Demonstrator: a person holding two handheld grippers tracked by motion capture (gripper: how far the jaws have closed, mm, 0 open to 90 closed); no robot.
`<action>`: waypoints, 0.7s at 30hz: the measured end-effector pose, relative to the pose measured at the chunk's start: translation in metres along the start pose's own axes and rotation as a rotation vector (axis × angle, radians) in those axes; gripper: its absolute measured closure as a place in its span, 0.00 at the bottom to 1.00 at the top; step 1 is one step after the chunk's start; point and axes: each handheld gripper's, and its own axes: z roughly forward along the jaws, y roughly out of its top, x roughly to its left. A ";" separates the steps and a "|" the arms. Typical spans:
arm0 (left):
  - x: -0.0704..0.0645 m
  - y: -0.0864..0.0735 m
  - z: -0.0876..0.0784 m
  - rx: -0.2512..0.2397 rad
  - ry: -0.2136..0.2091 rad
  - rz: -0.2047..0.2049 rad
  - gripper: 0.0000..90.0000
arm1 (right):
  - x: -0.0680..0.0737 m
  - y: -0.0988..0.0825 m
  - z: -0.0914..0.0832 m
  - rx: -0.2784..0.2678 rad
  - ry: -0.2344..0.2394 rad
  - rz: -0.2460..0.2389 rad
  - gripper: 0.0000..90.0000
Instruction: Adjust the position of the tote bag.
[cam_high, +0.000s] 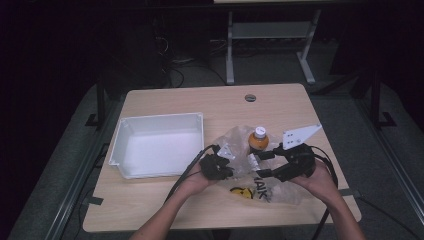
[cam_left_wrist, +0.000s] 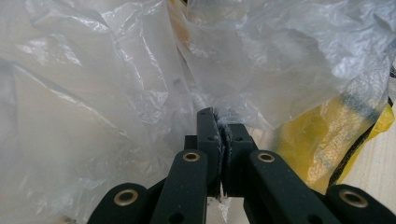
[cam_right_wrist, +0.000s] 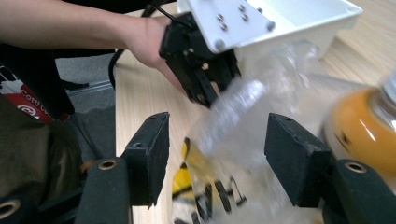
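Meanwhile, left gripper (cam_left_wrist: 219, 122) clamps the plastic bag (cam_high: 240, 150); right gripper (cam_right_wrist: 217, 158) gapes apart beside the bottle (cam_high: 259, 140).

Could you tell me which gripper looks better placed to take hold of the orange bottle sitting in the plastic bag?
Right, probably. The right gripper is open with the orange bottle just beyond its jaws, while the left gripper is shut on the plastic bag, holding its edge.

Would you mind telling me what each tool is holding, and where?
The left tool pinches a fold of the plastic bag. The right tool stands open, holding nothing.
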 end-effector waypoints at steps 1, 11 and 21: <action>0.000 0.000 0.001 -0.001 0.002 0.002 0.98 | 0.001 0.003 0.002 0.005 -0.004 -0.006 0.45; 0.000 0.000 0.003 0.000 0.001 0.004 0.98 | -0.004 0.005 0.024 0.087 -0.067 -0.044 0.97; -0.002 -0.002 0.008 0.011 -0.002 0.001 0.98 | -0.009 -0.038 0.038 0.187 -0.073 0.048 1.00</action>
